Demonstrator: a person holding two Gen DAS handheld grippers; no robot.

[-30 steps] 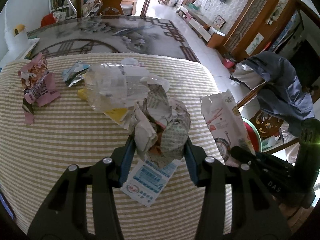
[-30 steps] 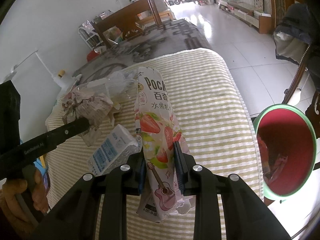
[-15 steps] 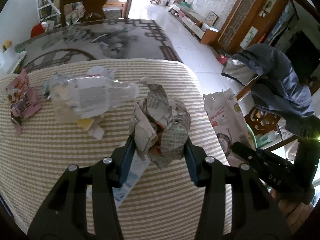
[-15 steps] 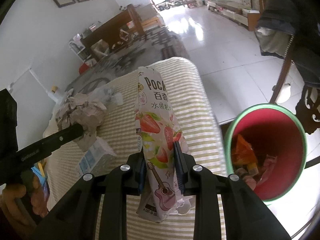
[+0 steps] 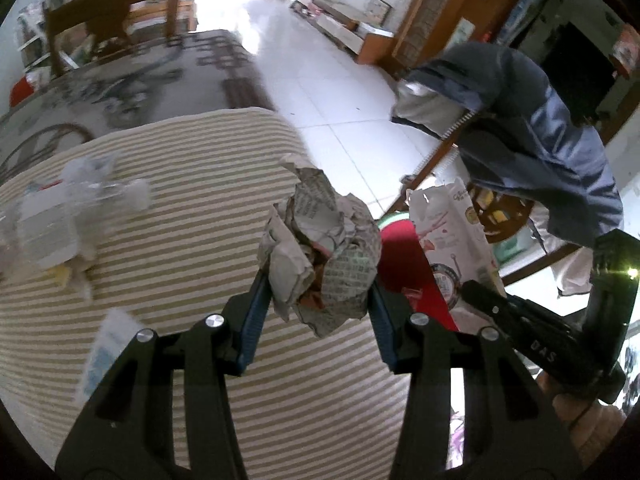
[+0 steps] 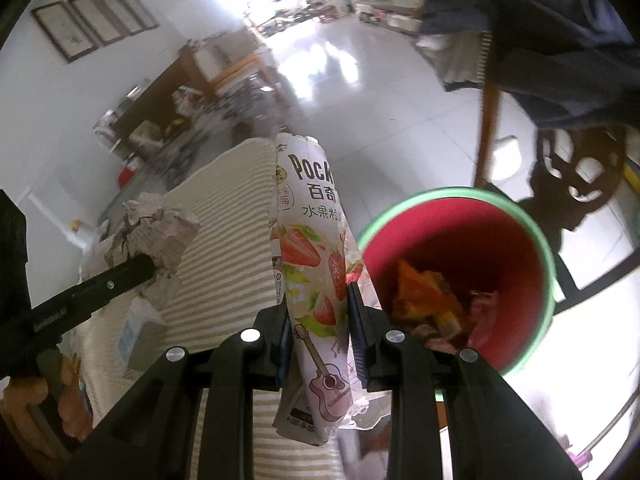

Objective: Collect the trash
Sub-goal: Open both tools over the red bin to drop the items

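The left gripper (image 5: 316, 304) is clamped on a crumpled newspaper ball (image 5: 320, 252), grey printed paper with a reddish scrap showing in its folds, held above the near edge of the striped tablecloth (image 5: 180, 248), just beside the red bin (image 6: 460, 240). The right gripper (image 6: 318, 320) is clenched on a strawberry Pocky packet (image 6: 312, 248), a tall white pouch printed with strawberries and a pink guitar, its top torn open, standing upright just left of the bin's green rim. Inside the bin lie orange and pink wrappers. Farther from the bin, clear plastic wrapping (image 5: 60, 216) and a small blue-and-white carton (image 6: 136, 332) lie on the cloth.
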